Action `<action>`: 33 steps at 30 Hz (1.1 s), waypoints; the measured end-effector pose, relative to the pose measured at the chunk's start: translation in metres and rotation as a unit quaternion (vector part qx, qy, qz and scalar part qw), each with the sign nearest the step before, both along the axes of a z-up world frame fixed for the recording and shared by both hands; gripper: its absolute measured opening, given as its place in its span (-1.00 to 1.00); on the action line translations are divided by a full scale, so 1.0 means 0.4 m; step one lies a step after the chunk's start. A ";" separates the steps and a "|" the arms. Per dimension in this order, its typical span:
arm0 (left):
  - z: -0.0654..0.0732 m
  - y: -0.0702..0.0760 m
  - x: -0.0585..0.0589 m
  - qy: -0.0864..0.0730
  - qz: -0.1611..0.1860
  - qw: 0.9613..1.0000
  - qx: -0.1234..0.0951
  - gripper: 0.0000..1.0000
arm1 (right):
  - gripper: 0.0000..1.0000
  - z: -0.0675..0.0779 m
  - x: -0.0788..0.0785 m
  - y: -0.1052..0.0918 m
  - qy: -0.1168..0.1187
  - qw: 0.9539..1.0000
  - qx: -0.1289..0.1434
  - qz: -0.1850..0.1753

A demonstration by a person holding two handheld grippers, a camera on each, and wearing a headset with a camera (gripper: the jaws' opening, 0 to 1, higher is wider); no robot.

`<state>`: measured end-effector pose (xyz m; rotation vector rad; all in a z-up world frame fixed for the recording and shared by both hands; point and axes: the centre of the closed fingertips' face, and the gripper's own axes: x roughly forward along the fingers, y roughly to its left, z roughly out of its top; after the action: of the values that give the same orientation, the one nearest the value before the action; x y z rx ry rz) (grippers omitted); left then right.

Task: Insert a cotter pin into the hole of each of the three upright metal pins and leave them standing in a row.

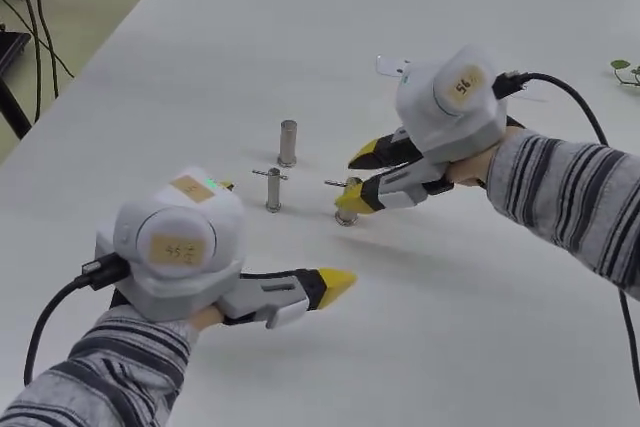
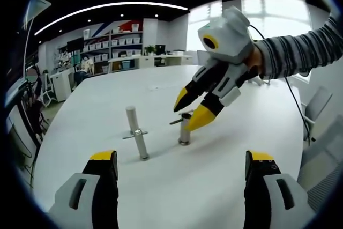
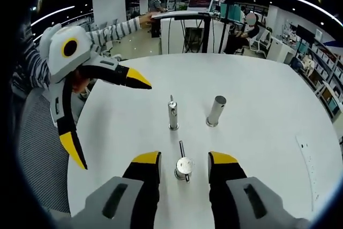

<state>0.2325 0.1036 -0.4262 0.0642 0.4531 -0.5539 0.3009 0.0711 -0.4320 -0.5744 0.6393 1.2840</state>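
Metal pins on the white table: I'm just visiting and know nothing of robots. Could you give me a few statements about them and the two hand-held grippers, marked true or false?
1. Three silver metal pins stand upright on the white table. True.
2. Every pin has a thin cotter pin through it. False: the far pin is bare. The middle pin and the near pin each show one.
3. The right gripper is open, with one jaw on either side of the near pin. True.
4. The left gripper is shut on a pin. False: its jaws are wide apart, hold nothing, and sit short of the pins.
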 end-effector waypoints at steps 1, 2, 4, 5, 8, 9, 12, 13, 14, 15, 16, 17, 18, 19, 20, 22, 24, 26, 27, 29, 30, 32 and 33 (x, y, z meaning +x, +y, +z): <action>0.000 -0.001 -0.001 0.000 -0.001 1.000 0.000 0.96 | -0.34 0.004 0.005 0.004 0.000 1.000 0.006 -0.006; 0.000 -0.003 -0.001 0.000 -0.002 1.000 0.000 0.96 | -0.31 0.012 0.015 0.012 0.000 1.000 0.017 -0.019; 0.001 -0.004 -0.001 -0.001 -0.002 1.000 0.000 0.96 | -0.31 0.021 0.026 0.022 0.006 0.999 0.033 -0.039; 0.002 -0.005 -0.001 -0.001 -0.003 1.000 -0.001 0.96 | -0.31 0.027 0.035 0.031 0.013 0.997 0.046 -0.053; 0.002 -0.001 -0.001 0.000 -0.001 1.000 -0.003 0.96 | -0.28 0.035 0.048 0.051 0.034 0.994 0.070 -0.079; 0.001 0.001 0.000 0.001 0.001 1.000 -0.004 0.96 | -0.29 0.038 0.058 0.060 0.036 0.992 0.080 -0.088; 0.005 0.003 0.002 -0.002 0.003 1.000 -0.005 0.96 | -0.29 0.040 0.077 0.072 0.039 0.990 0.093 -0.099; 0.005 0.003 0.003 -0.002 0.004 1.000 -0.007 0.96 | -0.29 0.041 0.085 0.083 0.042 0.988 0.102 -0.107; 0.004 0.003 0.003 -0.002 0.004 1.000 -0.007 0.96 | -0.29 0.042 0.090 0.090 0.044 0.987 0.107 -0.111; 0.003 0.003 0.003 0.000 0.004 1.000 -0.008 0.96 | -0.29 0.039 0.097 0.095 0.046 0.987 0.109 -0.113; 0.003 0.003 0.003 0.000 0.004 1.000 -0.008 0.96 | -0.29 0.037 0.105 0.099 0.047 0.986 0.110 -0.118; 0.003 0.003 0.004 0.000 0.004 1.000 -0.007 0.96 | -0.29 0.034 0.111 0.108 0.047 0.985 0.113 -0.122; 0.004 0.004 0.004 -0.001 0.005 1.000 -0.007 0.96 | -0.30 0.033 0.114 0.114 0.046 0.984 0.115 -0.125; 0.004 0.005 0.005 -0.002 0.005 1.000 -0.005 0.96 | -0.30 0.028 0.127 0.121 0.046 0.983 0.119 -0.130; 0.004 0.005 0.005 -0.002 0.005 1.000 -0.004 0.96 | -0.30 0.022 0.137 0.125 0.047 0.983 0.119 -0.134; 0.006 0.007 0.007 -0.002 0.007 1.000 -0.006 0.96 | -0.29 0.013 0.153 0.133 0.039 0.981 0.120 -0.145; 0.010 0.008 0.008 -0.003 0.008 1.000 -0.010 0.95 | -0.29 -0.001 0.168 0.142 0.037 0.981 0.113 -0.153; 0.010 0.009 0.009 -0.003 0.009 1.000 -0.010 0.94 | -0.31 -0.012 0.175 0.150 0.041 0.980 0.112 -0.159; 0.009 0.010 0.009 -0.003 0.009 1.000 -0.009 0.94 | -0.31 -0.015 0.180 0.155 0.043 0.980 0.113 -0.161; 0.010 0.010 0.009 -0.003 0.009 1.000 -0.008 0.93 | -0.34 -0.020 0.189 0.164 0.048 0.977 0.121 -0.168; 0.012 0.009 0.009 -0.005 0.009 1.000 -0.010 0.93 | -0.36 -0.026 0.194 0.169 0.050 0.976 0.122 -0.171; 0.012 0.009 0.009 -0.003 0.009 1.000 -0.012 0.92 | -0.40 -0.036 0.204 0.175 0.052 0.976 0.121 -0.174; 0.012 0.008 0.009 -0.002 0.009 1.000 -0.013 0.92 | -0.42 -0.038 0.207 0.179 0.052 0.976 0.122 -0.174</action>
<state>0.2360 0.1069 -0.4215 0.0371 0.4414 -0.5416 0.3835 0.1425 -0.4473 -0.1823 0.6255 1.0447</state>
